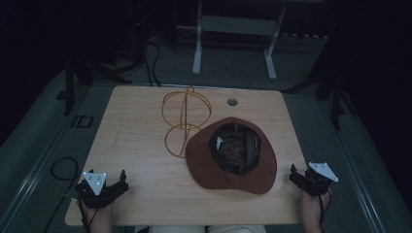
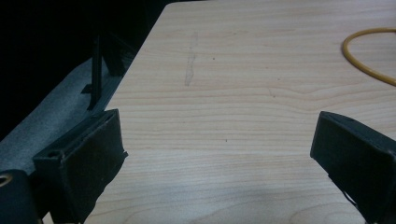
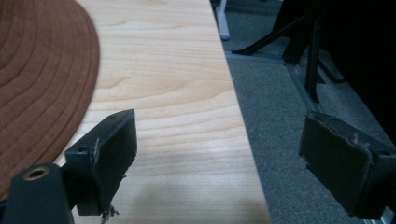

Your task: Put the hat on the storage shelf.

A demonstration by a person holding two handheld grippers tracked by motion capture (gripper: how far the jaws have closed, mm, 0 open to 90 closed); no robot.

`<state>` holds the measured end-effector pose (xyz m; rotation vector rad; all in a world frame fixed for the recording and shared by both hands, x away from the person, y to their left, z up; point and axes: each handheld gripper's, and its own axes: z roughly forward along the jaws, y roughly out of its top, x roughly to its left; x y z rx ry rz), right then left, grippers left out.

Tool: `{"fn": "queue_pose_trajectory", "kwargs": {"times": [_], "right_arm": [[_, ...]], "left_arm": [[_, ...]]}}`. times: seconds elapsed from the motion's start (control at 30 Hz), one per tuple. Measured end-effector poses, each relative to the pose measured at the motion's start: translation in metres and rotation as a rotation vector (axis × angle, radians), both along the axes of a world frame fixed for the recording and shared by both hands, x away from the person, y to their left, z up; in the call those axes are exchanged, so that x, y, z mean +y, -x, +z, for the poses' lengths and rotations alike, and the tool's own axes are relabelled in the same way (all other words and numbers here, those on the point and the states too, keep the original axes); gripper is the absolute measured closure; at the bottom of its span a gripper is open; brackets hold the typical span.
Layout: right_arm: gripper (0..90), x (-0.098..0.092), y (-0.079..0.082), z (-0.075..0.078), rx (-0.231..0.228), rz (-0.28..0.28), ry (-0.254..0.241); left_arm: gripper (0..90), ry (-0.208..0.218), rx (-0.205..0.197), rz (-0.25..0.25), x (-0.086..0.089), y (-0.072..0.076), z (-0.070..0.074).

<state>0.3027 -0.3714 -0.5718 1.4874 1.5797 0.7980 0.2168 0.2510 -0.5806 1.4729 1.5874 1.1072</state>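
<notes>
A brown brimmed hat (image 1: 232,158) lies upside down on the right half of the wooden table (image 1: 141,150), its crown hollow facing up. Its stitched brim (image 3: 42,70) fills the left of the right gripper view. A yellow wire stand (image 1: 184,119) made of rings sits just behind and left of the hat; one ring (image 2: 369,56) shows at the right edge of the left gripper view. My left gripper (image 1: 112,187) rests open at the table's front left corner. My right gripper (image 1: 300,177) is open at the front right edge, right of the hat. Nothing is between either pair of jaws.
A round cable hole (image 1: 232,102) sits near the table's far edge. Grey carpet (image 3: 280,116) drops away right of the table. A white desk frame (image 1: 233,29) stands behind, dark stands (image 1: 335,92) flank the table, and a black cable (image 1: 60,170) loops on the floor at left.
</notes>
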Motion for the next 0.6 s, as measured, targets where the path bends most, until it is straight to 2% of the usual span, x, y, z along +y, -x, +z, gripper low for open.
{"fn": "queue_pose_trajectory", "kwargs": {"times": [0.2,0.43,0.47,0.57,0.6], "right_arm": [[11.3,0.001,0.001,0.000,0.019,0.005,-0.018],[11.4,-0.002,0.000,0.001,0.056,0.029,-0.048],[11.4,-0.001,-0.002,0.003,0.074,0.065,-0.072],[11.4,0.001,-0.003,0.010,0.103,0.102,-0.059],[11.4,0.001,-0.003,0.010,0.103,0.102,-0.059]], "left_arm": [[3.1,-0.002,-0.009,-0.013,0.000,0.000,0.000],[3.1,0.001,-0.001,-0.033,-0.002,0.001,0.000],[3.1,0.007,-0.009,-0.042,-0.003,0.001,0.001],[3.1,0.011,-0.026,-0.053,-0.005,0.002,0.002],[3.1,0.024,-0.033,-0.071,-0.006,0.002,0.002]]}}
